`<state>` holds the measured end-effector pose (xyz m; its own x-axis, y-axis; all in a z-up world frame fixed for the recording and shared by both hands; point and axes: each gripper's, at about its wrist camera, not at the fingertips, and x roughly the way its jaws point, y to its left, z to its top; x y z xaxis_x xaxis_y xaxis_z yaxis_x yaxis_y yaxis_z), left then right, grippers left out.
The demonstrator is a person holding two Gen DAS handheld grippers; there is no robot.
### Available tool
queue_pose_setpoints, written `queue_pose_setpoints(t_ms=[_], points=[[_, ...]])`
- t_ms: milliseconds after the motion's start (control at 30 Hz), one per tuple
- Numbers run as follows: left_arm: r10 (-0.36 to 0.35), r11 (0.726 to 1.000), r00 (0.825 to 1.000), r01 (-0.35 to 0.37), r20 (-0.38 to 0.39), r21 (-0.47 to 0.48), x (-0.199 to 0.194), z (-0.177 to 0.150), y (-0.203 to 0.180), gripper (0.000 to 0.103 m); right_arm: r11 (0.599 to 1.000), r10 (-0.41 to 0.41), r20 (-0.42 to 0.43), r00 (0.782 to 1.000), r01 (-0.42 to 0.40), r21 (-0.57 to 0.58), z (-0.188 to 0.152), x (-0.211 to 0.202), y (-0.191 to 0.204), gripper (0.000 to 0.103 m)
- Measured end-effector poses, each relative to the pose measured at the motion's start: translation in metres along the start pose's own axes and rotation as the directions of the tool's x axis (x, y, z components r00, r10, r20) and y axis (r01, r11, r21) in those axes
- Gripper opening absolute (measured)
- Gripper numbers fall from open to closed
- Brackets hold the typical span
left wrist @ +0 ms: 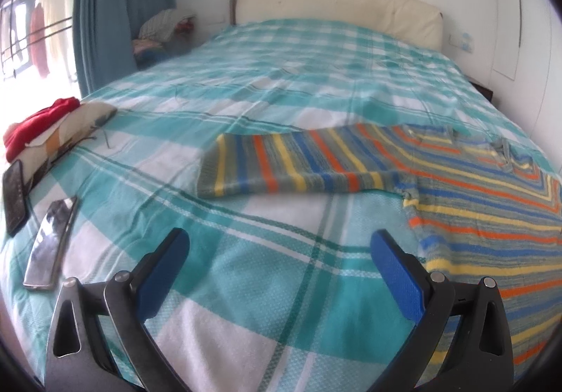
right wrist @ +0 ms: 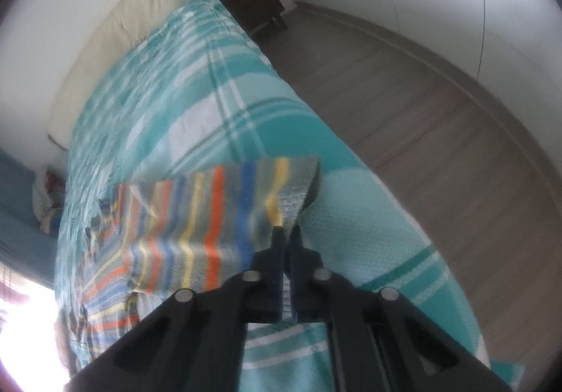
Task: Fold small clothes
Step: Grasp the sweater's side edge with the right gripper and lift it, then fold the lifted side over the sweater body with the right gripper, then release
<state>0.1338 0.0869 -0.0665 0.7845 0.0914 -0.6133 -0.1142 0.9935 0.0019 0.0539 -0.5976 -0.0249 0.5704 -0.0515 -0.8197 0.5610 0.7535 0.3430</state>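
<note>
A striped knit sweater [left wrist: 474, 181] in grey, orange, blue and yellow lies on the teal plaid bed cover [left wrist: 246, 286], one sleeve [left wrist: 298, 164] stretched out to the left. My left gripper [left wrist: 279, 243] is open and empty, low over the cover, just left of the sweater's body. My right gripper [right wrist: 286, 228] is shut on the cuff end of the other sleeve [right wrist: 281, 188] and holds it lifted above the bed near its right edge. The rest of the sweater [right wrist: 158, 251] trails down to the left.
Two phones [left wrist: 49, 244] lie on the cover at the left, beside a pillow [left wrist: 70, 132] with a red garment [left wrist: 38, 125] on it. A cream headboard [left wrist: 333, 9] stands at the far end. The right wrist view shows wood floor [right wrist: 421, 111] and a dark nightstand [right wrist: 253, 2].
</note>
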Motion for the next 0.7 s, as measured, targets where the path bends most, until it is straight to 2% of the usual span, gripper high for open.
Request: queue_pose_setpoints(t_ms=[100,200,333,400,433,467,500,533,633,700], points=[[-0.009,0.998,1.000,0.008,-0.014,-0.059,0.000,0.006,0.015,0.103,0.982,0.101,0.057,0.993,-0.090,-0.168,0.018,-0.036,0.090,0.002],[-0.034,0.992,0.999,0.032,-0.015,-0.122,0.000,0.010,0.027,0.103,0.922,0.206,0.018,0.978,-0.188,-0.339,0.021,-0.046,0.198,0.002],[-0.007,0.989,1.000,0.004,-0.017,-0.150,0.000,0.011,0.041,0.103,0.820,0.260,-0.101,0.960,-0.274,-0.503,-0.010,-0.010,0.328,0.003],[0.015,0.988,0.999,-0.021,-0.039,-0.156,0.005,0.009,0.046,0.103,0.784,0.275,-0.164,0.948,-0.319,-0.533,-0.031,0.016,0.368,0.005],[0.020,0.986,0.998,-0.028,-0.054,-0.163,0.008,0.008,0.049,0.103,0.768,0.281,-0.238,0.930,-0.367,-0.526,-0.042,0.031,0.381,0.015],[0.024,0.984,0.997,-0.035,-0.069,-0.173,0.010,0.007,0.052,0.103,0.766,0.264,-0.298,0.917,-0.387,-0.513,-0.052,0.047,0.393,0.038],[0.025,0.982,0.996,-0.039,-0.081,-0.184,0.011,0.006,0.055,0.103,0.769,0.258,-0.310,0.915,-0.389,-0.507,-0.061,0.055,0.395,0.048],[0.023,0.979,0.996,-0.040,-0.089,-0.197,0.013,0.006,0.058,0.103,0.768,0.268,-0.300,0.916,-0.391,-0.507,-0.069,0.055,0.392,0.053],[0.013,0.973,0.994,-0.037,-0.109,-0.227,0.015,0.006,0.064,0.103,0.780,0.298,-0.304,0.905,-0.414,-0.470,-0.076,0.056,0.374,0.053],[-0.006,0.972,0.989,-0.030,-0.149,-0.232,0.022,0.004,0.065,0.103,0.799,0.282,-0.294,0.913,-0.393,-0.455,-0.082,0.051,0.350,0.057]])
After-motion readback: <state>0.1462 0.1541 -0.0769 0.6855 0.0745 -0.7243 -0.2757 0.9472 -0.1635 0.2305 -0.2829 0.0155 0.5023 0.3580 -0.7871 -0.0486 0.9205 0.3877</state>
